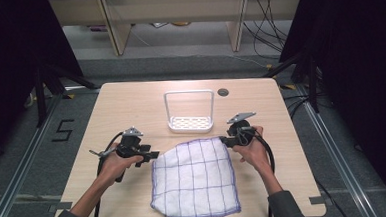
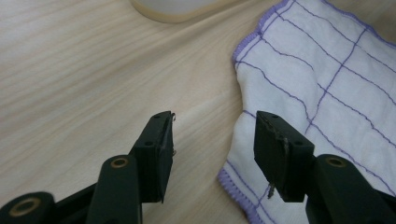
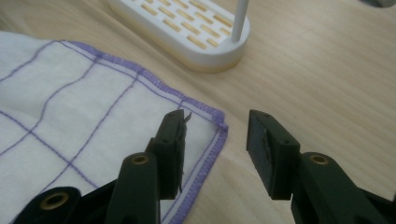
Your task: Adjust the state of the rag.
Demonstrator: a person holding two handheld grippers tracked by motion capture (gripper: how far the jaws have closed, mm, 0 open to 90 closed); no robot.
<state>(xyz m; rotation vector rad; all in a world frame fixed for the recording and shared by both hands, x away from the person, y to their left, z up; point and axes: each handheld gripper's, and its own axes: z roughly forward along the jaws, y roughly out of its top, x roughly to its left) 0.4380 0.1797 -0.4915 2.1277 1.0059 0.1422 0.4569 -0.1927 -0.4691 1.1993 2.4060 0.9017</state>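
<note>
A white cloth with a purple grid and purple hem (image 1: 194, 177) lies spread on the wooden table (image 1: 130, 104), near its front edge. My left gripper (image 1: 151, 155) sits just left of the cloth, open, its jaws astride the cloth's left hem (image 2: 233, 182). My right gripper (image 1: 224, 141) hovers at the cloth's far right corner (image 3: 219, 126), open, one jaw over the fabric and the other over bare wood. Neither holds anything. A white rack (image 1: 190, 113) with a slotted base (image 3: 187, 28) and a tall wire loop stands behind the cloth.
A round cable hole (image 1: 223, 92) sits in the table at the back right. Beyond the table are a grey floor, wooden furniture legs and loose cables. The rack's base edge (image 2: 173, 11) lies ahead of the left gripper.
</note>
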